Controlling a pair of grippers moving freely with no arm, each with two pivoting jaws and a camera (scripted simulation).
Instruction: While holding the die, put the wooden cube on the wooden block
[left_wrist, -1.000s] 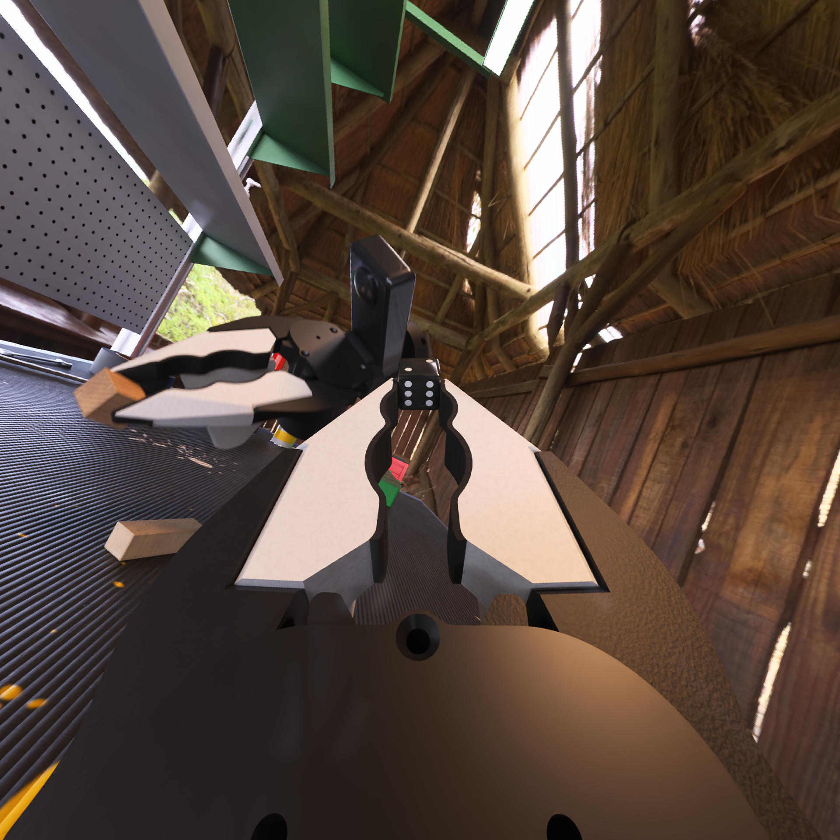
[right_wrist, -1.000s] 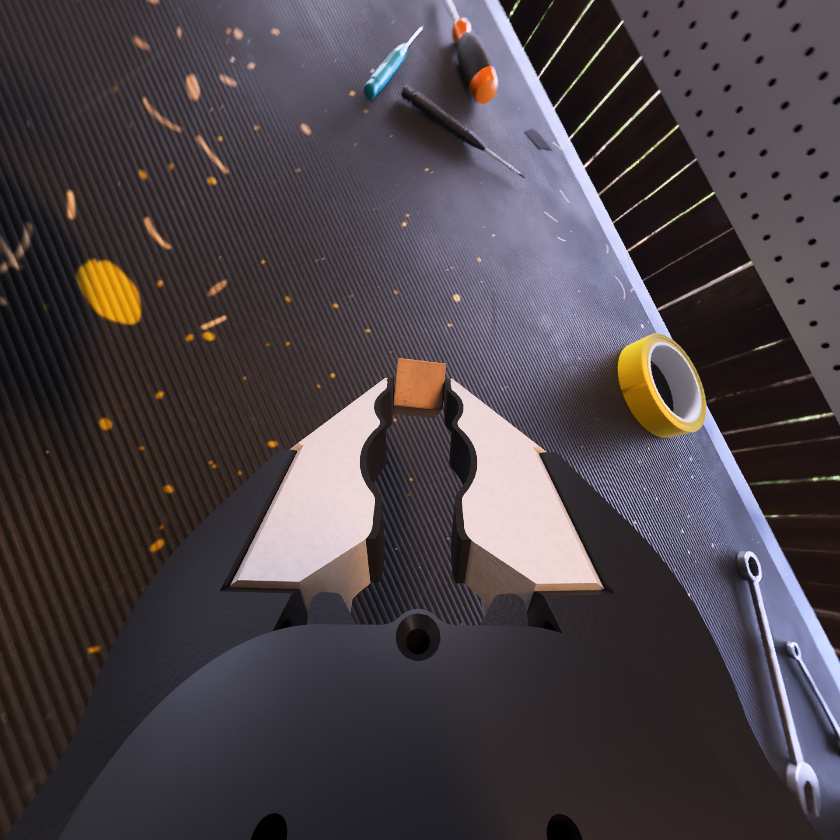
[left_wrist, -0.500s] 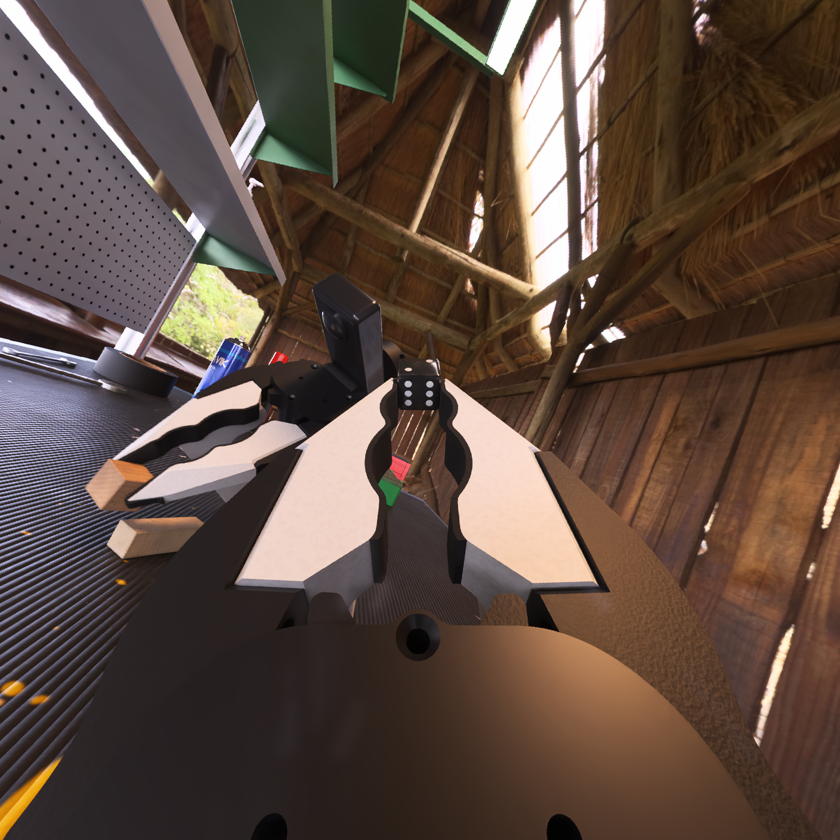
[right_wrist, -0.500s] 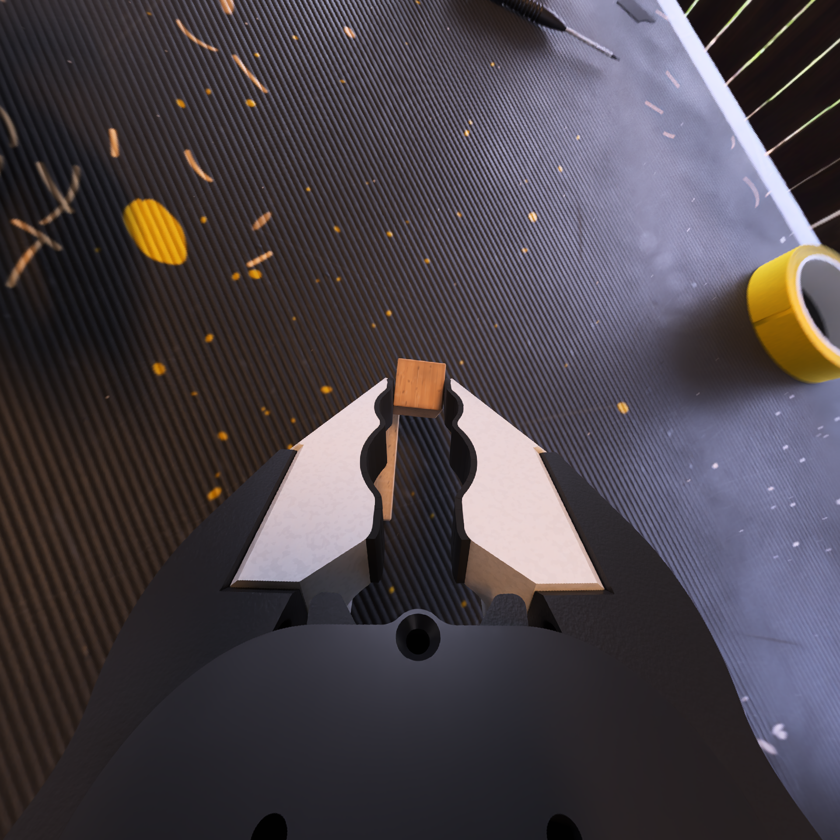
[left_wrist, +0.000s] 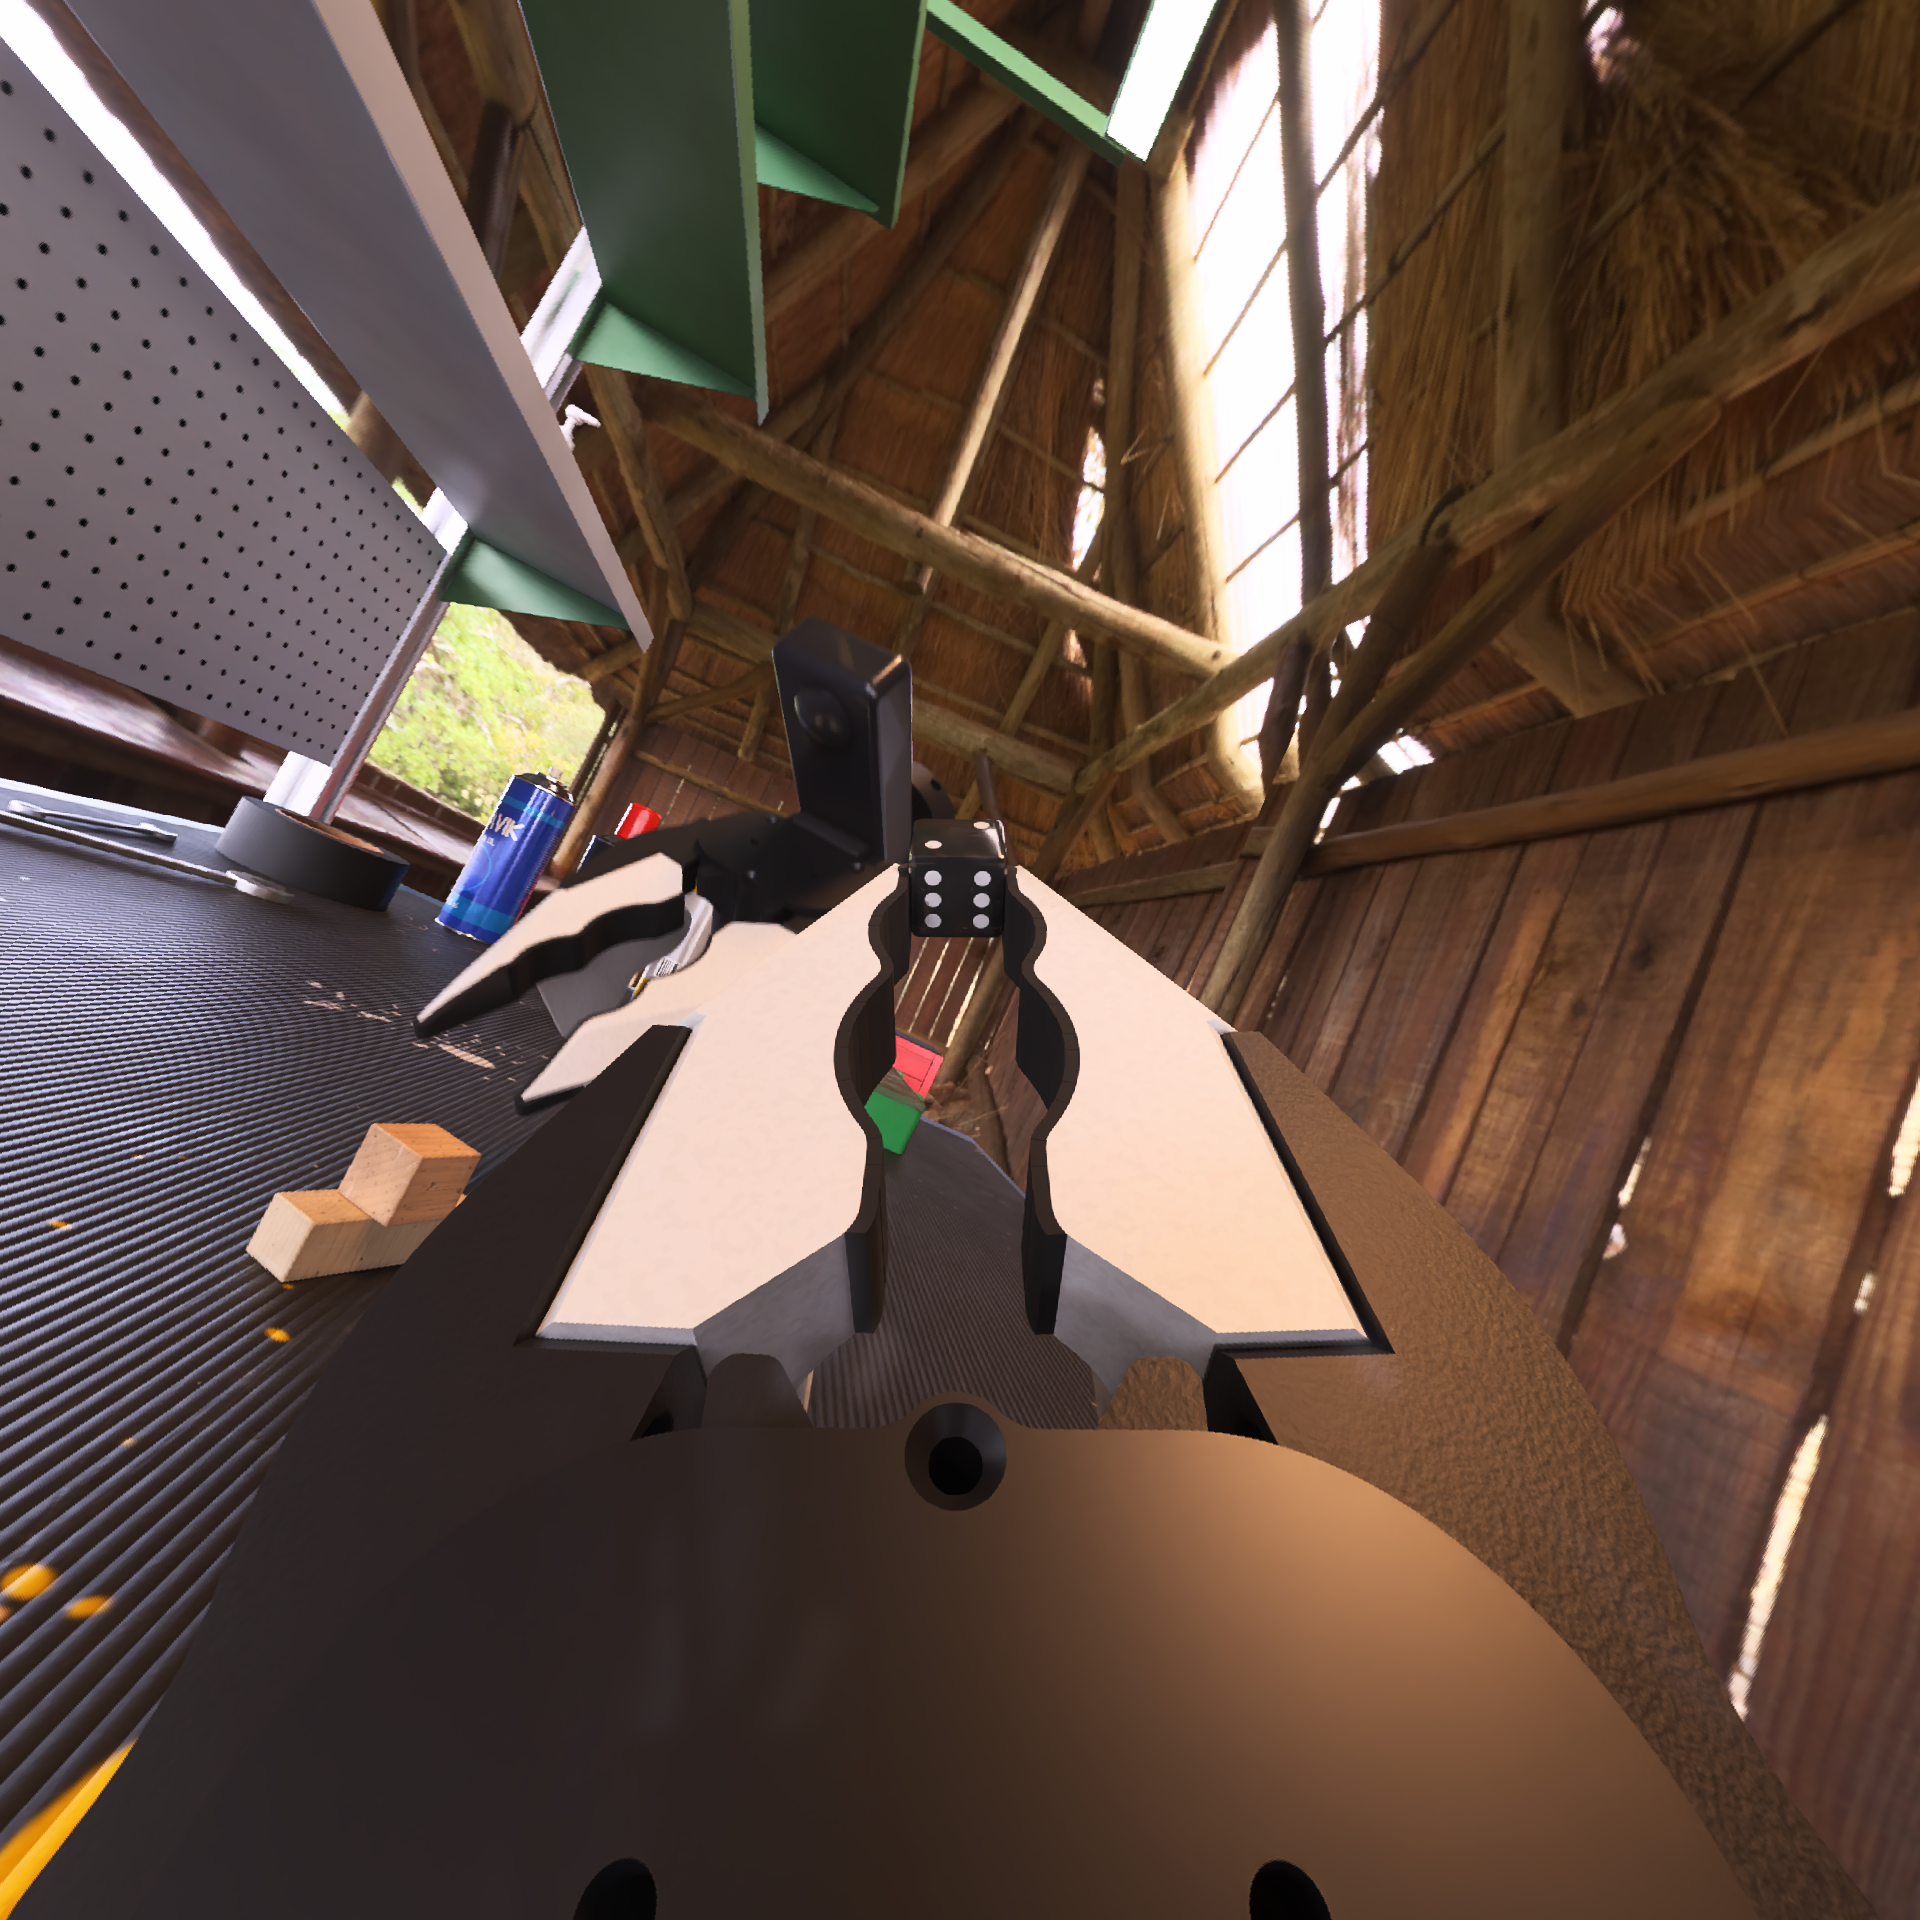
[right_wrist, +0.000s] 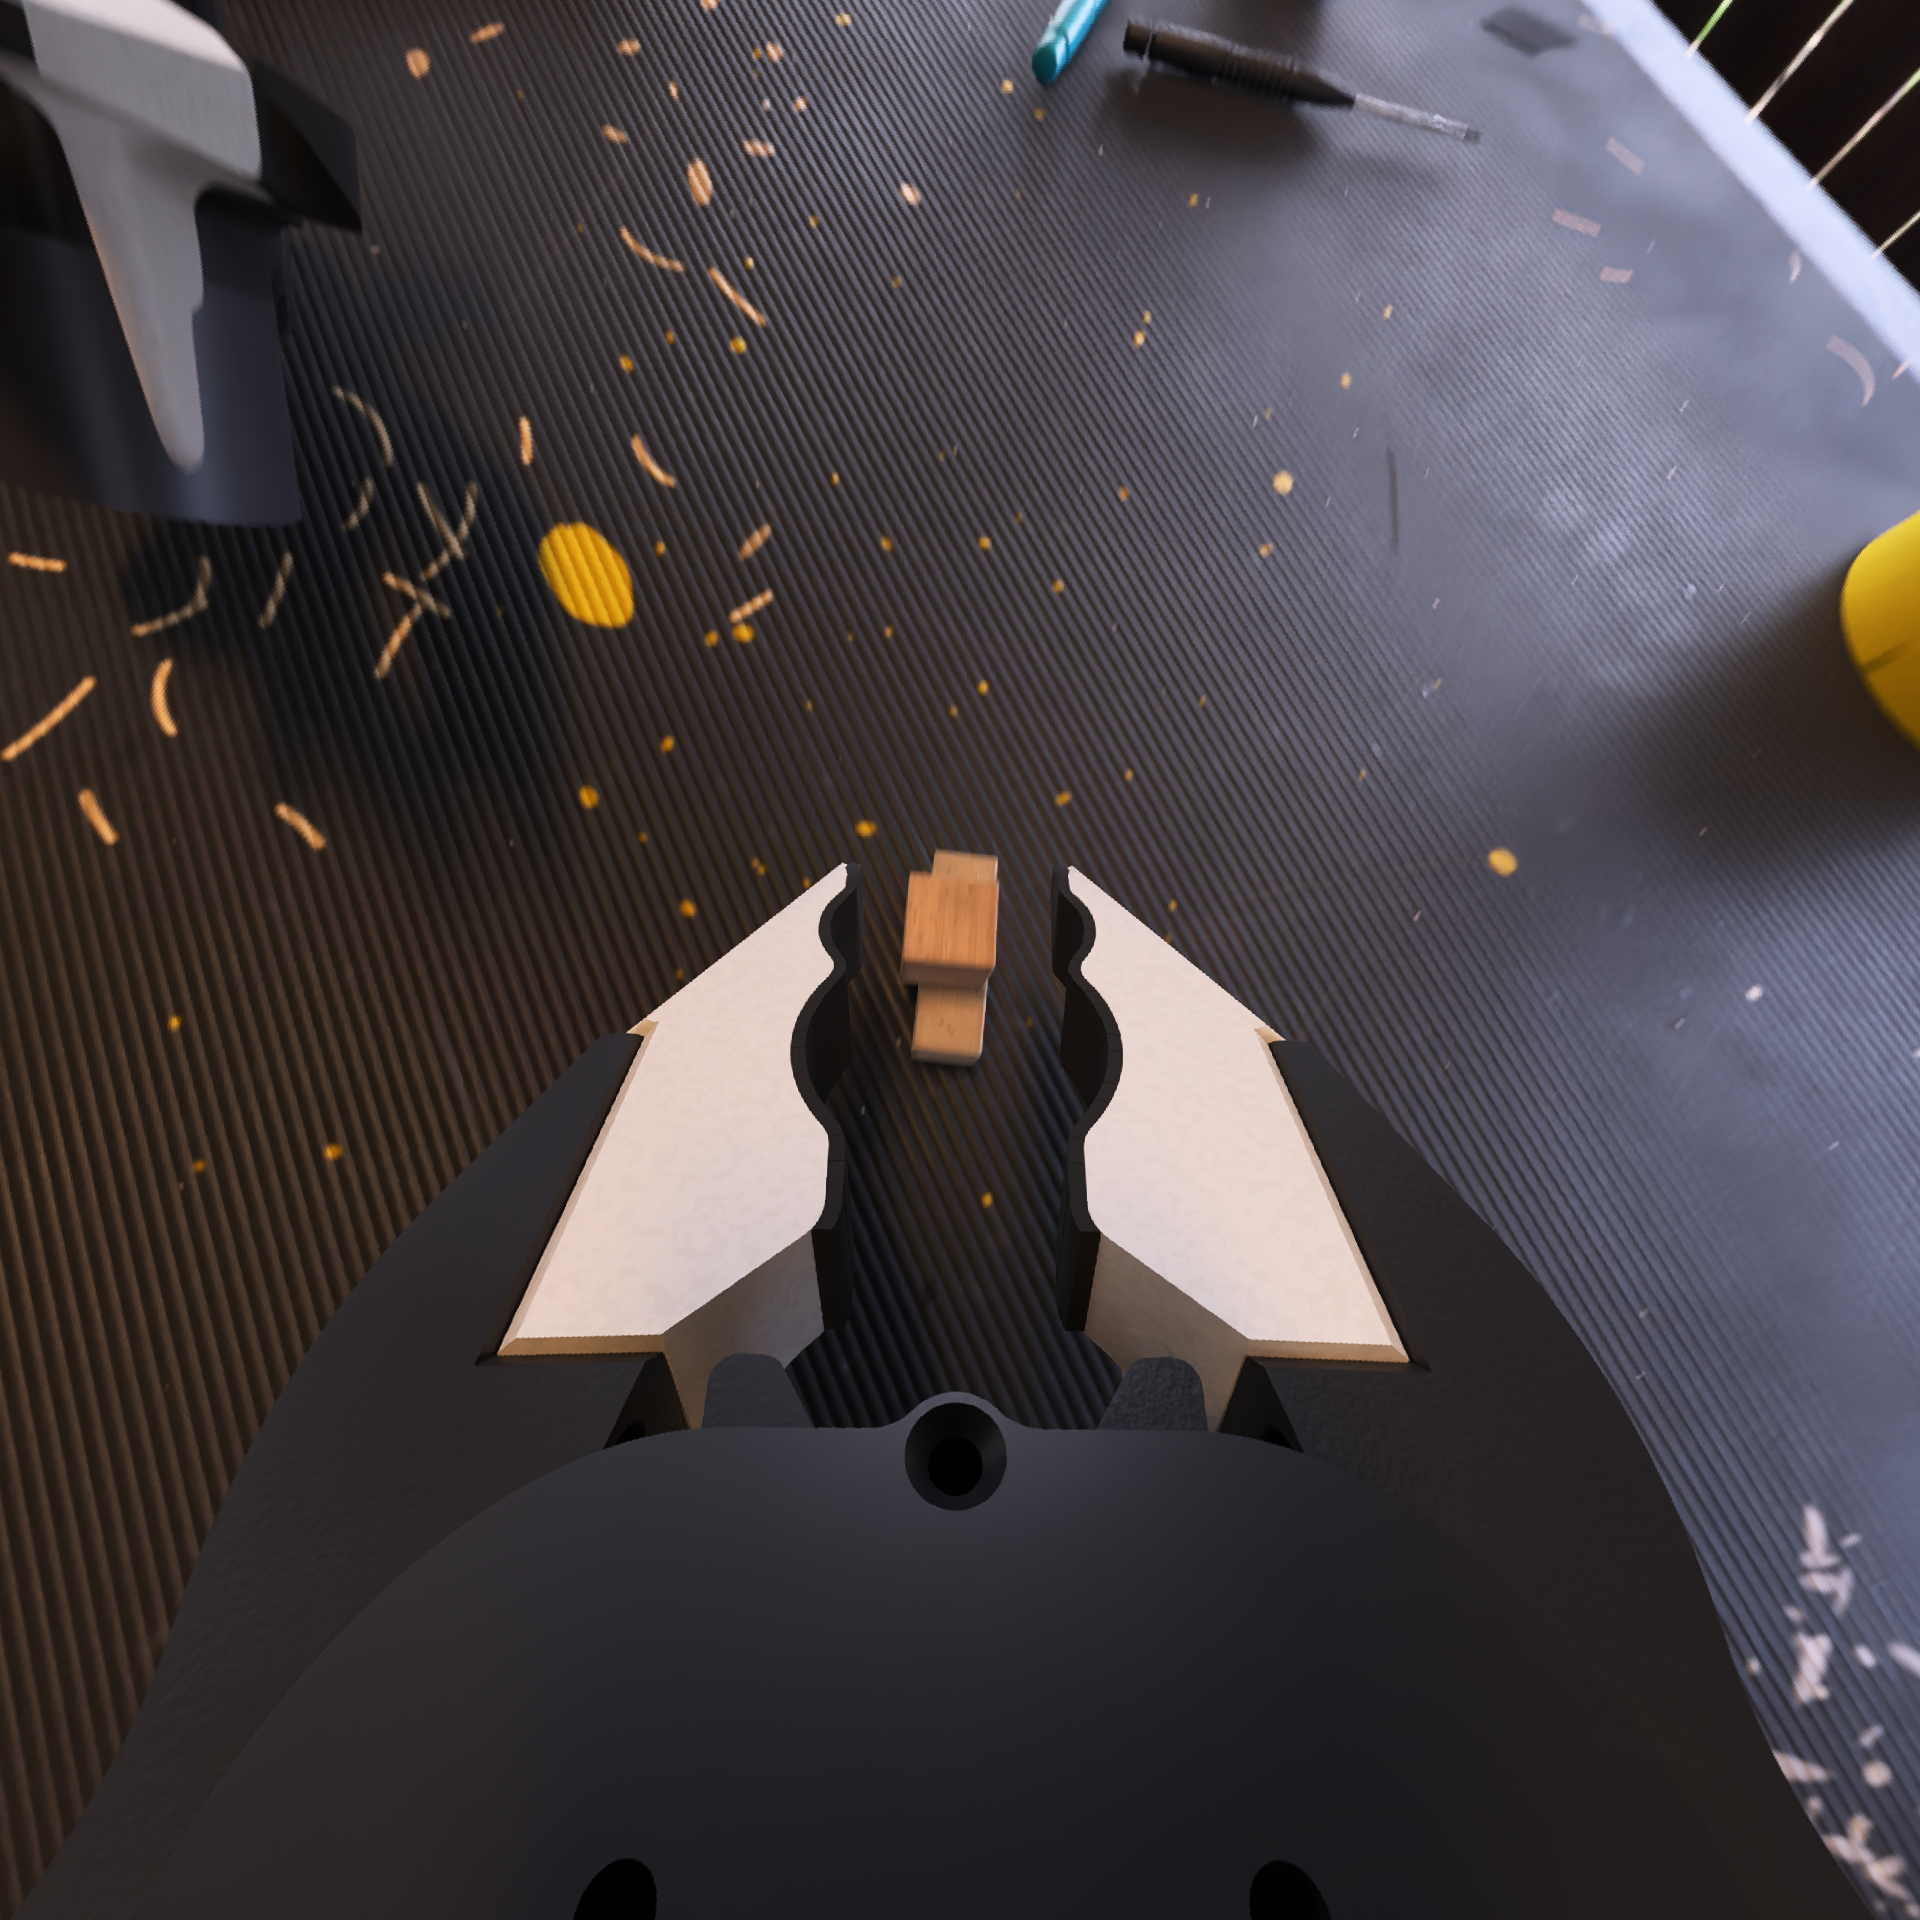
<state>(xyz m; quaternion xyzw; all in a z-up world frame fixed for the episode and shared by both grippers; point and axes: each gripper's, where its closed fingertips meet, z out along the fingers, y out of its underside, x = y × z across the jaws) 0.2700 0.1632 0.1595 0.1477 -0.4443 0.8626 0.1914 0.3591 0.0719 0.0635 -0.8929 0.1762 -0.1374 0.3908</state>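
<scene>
My left gripper (left_wrist: 954, 902) is shut on a black die (left_wrist: 956, 894) with white pips, held up off the bench. The wooden cube (left_wrist: 408, 1172) rests on the flat pale wooden block (left_wrist: 317, 1236) on the dark ribbed mat. In the right wrist view the cube (right_wrist: 948, 928) sits on the block (right_wrist: 948, 1023) below and between my right gripper's (right_wrist: 956, 894) open fingers, apart from both. The right gripper also shows in the left wrist view (left_wrist: 488, 1049), open and raised above and behind the stack. Part of the left gripper (right_wrist: 156, 229) shows at the top left of the right wrist view.
A blue spray can (left_wrist: 506, 857) and a dark tape roll (left_wrist: 312, 854) stand at the back by the pegboard (left_wrist: 156, 499). Red (left_wrist: 914, 1060) and green (left_wrist: 894, 1117) blocks lie beyond my left fingers. A yellow tape roll (right_wrist: 1886, 634) and screwdrivers (right_wrist: 1288, 78) lie near the bench edge.
My right gripper lowered the wooden cube onto the block, opened its jaws, let go and pulled up and back. The left gripper kept hold of the die.
</scene>
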